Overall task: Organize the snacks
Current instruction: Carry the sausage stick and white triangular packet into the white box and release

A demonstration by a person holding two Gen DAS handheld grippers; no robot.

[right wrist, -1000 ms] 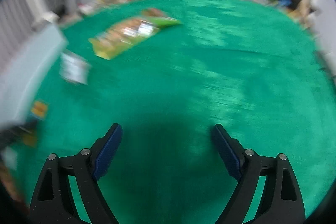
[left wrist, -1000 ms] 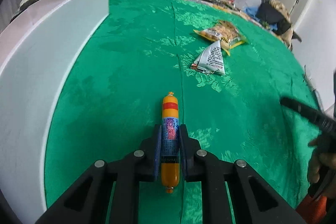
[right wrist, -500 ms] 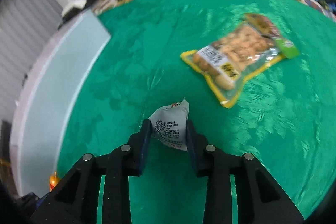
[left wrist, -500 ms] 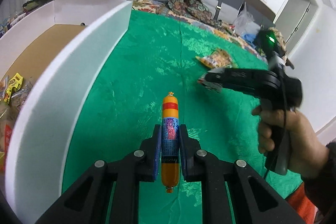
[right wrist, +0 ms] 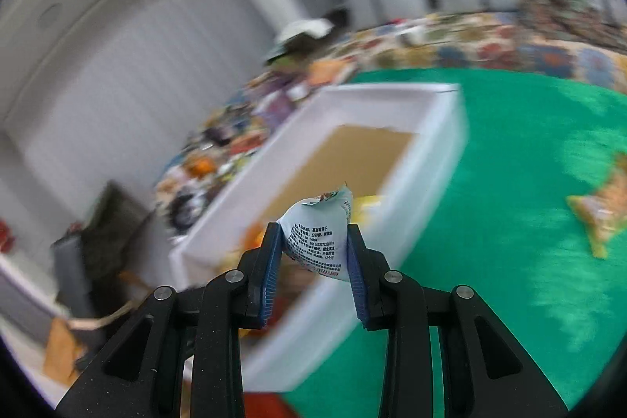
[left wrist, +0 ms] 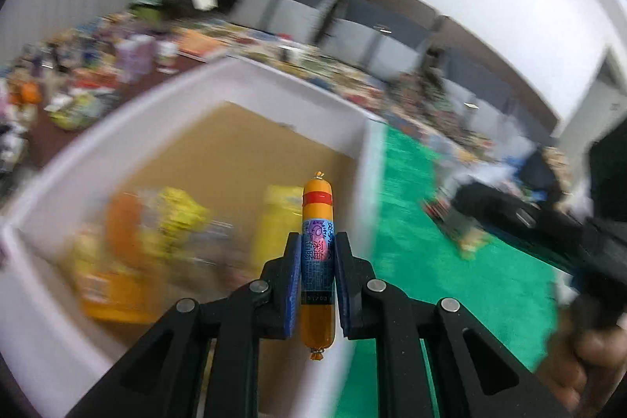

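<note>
Room was blurred in both views: pale walls, grey cushions along the back, clutter of small items on the floor past the cloth's edge. Surface was a green cloth (right wrist: 509, 151), with a white box (left wrist: 129, 128) sitting on it.

Left gripper (left wrist: 316, 255): jaws closed on a sausage (left wrist: 317, 261), orange casing, red band near the far tip, blue-purple label between the pads. The sausage ran lengthwise along the fingers, both ends sticking out past the pads. It was off the cloth, held over the box's near right wall, tip pointing toward the far right corner of the box. The box had a brown cardboard floor; yellow and orange packets (left wrist: 156, 234) lay in its near left part, too smeared to identify.

Right gripper (right wrist: 314, 247): jaws closed on a small white pouch (right wrist: 319, 234) with black print, crumpled top poking up between the fingers. It was held in the air above the near end of the box (right wrist: 384, 100), roughly over the box's right wall. Some orange and yellow showed inside the box behind the pouch, unclear what.

One snack bag (right wrist: 603, 210), yellow-orange, lay flat on the cloth, well apart from the box, toward the cloth's right edge.

In the left wrist view the right gripper (left wrist: 540, 222) showed as a dark blurred shape over the cloth, to the right of the box, with the hand (left wrist: 599, 359) holding it at the frame's lower right.
</note>
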